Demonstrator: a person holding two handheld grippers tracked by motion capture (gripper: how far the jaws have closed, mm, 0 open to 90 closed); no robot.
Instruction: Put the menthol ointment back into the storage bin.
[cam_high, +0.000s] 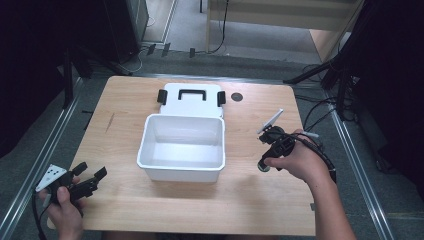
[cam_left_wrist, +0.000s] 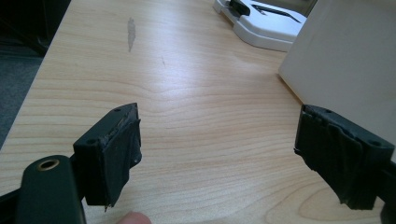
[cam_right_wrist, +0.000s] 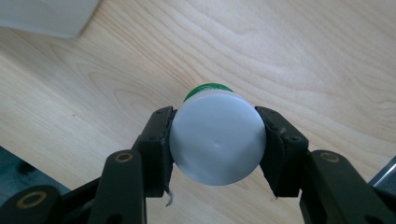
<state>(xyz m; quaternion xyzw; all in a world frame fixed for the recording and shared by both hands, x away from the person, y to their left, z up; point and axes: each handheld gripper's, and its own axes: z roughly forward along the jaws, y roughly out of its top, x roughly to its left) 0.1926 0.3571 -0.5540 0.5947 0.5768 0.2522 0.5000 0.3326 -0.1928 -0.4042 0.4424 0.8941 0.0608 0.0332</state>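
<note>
From my remote seat, the right gripper had its jaws clamped on a small bottle with a white cap and a green band showing just behind it. The pads pressed the cap from both sides in the middle of the right gripper view, with bare wood grain behind. In the high view the same gripper sat right of centre, in the person's right hand, the bottle at its tip above the wooden table.

At the lower left of the high view, the left gripper lay low over the table's near corner, held in the left hand, its jaws spread wide with nothing between them. The left gripper view confirmed it: the two black pads stood well apart over bare wood.

Between the two grippers stood an open white box, in the centre of the frame, its inside showing no contents that I could make out. Its near wall rose at the right edge of the left gripper view. Behind the box, toward the top of the frame, lay its white lid with a black handle and black clips, touching the box's far rim. A small dark round mark showed on the table just right of the lid.

The box was the one tall thing standing between the bottle and the left gripper.
</note>
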